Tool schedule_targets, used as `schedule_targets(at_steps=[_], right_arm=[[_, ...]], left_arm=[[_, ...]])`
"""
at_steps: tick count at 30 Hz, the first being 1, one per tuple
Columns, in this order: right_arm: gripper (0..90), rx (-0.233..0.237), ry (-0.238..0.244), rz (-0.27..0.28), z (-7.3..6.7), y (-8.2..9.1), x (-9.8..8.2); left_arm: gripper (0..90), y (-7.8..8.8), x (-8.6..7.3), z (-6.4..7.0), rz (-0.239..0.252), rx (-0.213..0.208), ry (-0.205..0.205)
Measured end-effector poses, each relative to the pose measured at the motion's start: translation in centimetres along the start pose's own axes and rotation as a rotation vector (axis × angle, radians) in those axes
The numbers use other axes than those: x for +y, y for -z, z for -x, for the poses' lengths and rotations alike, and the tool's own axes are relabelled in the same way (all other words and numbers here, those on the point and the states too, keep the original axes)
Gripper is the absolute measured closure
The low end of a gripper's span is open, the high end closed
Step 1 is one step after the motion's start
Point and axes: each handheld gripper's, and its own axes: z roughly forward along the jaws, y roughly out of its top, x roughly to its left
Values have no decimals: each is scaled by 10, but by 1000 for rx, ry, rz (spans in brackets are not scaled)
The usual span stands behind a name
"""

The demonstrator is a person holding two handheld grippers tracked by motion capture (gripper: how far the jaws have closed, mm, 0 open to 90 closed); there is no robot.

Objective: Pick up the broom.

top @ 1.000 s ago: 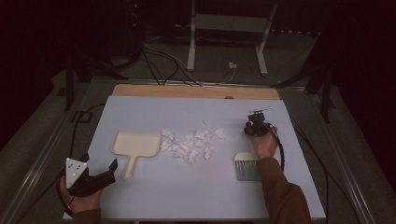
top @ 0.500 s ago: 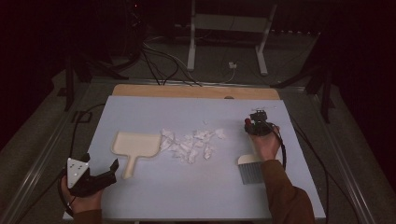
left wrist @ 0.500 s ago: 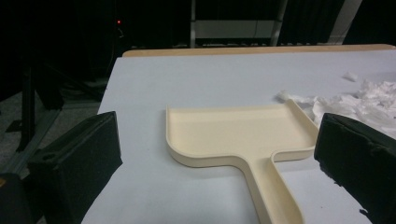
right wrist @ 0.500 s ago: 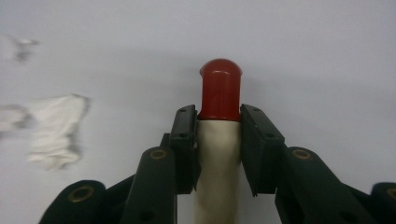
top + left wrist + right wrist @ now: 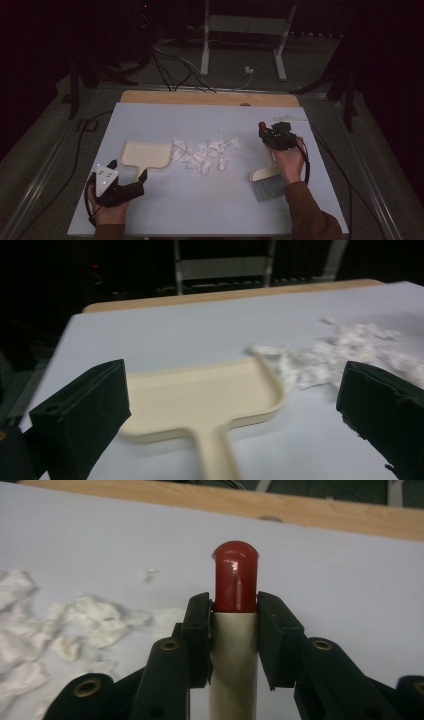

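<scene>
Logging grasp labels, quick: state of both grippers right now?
Left gripper: open, jaws either side of the dustpan handle, not gripping.
Right gripper: closed on the brush handle.

lighting: dim room, dark surround; pale table top evenly lit from above. soft shadows. glare spot on red cap. motion blur on paper scraps, far right.

Brush higher, left gripper nearer dustpan

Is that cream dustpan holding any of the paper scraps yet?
Empty. The dustpan shows a bare tray; the paper scraps lie on the table beside its edge.
</scene>
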Motion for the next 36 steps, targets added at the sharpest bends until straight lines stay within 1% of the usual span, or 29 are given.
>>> schedule_targets(at_steps=[3, 4, 5, 6, 7, 8, 9, 11, 12, 13, 14, 16, 19, 20, 21, 25, 26, 27, 28, 29, 30, 31, 32, 33, 34, 35, 36], right_arm=[[692, 8, 9, 18, -6, 6, 0], [692, 24, 12, 36, -10, 11, 2], [692, 24, 12, 36, -10, 11, 2], [692, 32, 9, 49, -13, 14, 2], [692, 41, 9, 57, -15, 16, 3], [692, 59, 8, 75, -20, 21, 5], [692, 59, 8, 75, -20, 21, 5], [692, 76, 3, 92, -26, 25, 6], [692, 87, 1, 102, -29, 28, 7], [692, 109, -6, 123, -34, 33, 8], [692, 109, -6, 123, -34, 33, 8], [692, 129, -7, 141, -40, 37, 9], [692, 153, 1, 160, -51, 41, 9], [692, 160, 3, 167, -54, 43, 9], [692, 171, 5, 175, -58, 44, 8], [693, 202, 4, 205, -74, 47, 5], [692, 214, 8, 212, -82, 47, 4], [692, 214, 8, 212, -82, 47, 4], [692, 226, 21, 215, -90, 48, 4], [692, 226, 21, 215, -90, 48, 4], [693, 233, 30, 219, -97, 48, 3], [693, 235, 36, 224, -100, 48, 3], [693, 235, 36, 224, -100, 48, 3], [692, 237, 45, 227, -106, 49, 3], [692, 237, 45, 227, -106, 49, 3], [692, 243, 49, 227, -109, 50, 3], [692, 252, 58, 230, -114, 51, 3]], left_arm=[[13, -6, 6, 14, -3, -46, -8], [13, -8, 8, 18, 0, -59, -7], [13, -10, 10, 23, 3, -75, -7], [13, -12, 11, 27, 4, -92, -8], [13, -14, 13, 32, 5, -106, -8], [13, -16, 15, 37, 7, -120, -10], [13, -18, 16, 41, 6, -135, -12], [13, -22, 19, 50, 6, -167, -17], [13, -24, 20, 54, 6, -185, -19], [13, -26, 21, 59, 6, -200, -20], [13, -28, 21, 63, 4, -214, -20], [14, -32, 23, 70, -4, -243, -21], [28, -38, 24, 81, -17, -298, -24], [47, -41, 25, 85, -25, -324, -27], [47, -43, 25, 89, -31, -348, -29], [67, -52, 27, 108, -51, -423, -43], [76, -55, 27, 113, -57, -442, -46], [76, -57, 28, 117, -66, -460, -50], [90, -59, 28, 122, -73, -477, -51], [90, -61, 28, 126, -82, -497, -50], [121, -64, 28, 130, -94, -521, -46], [135, -66, 28, 134, -111, -538, -50], [135, -68, 27, 137, -121, -550, -54], [168, -71, 26, 141, -134, -557, -56], [168, -74, 25, 144, -146, -560, -54], [194, -76, 24, 147, -158, -563, -54], [263, -79, 23, 148, -173, -576, -53]])
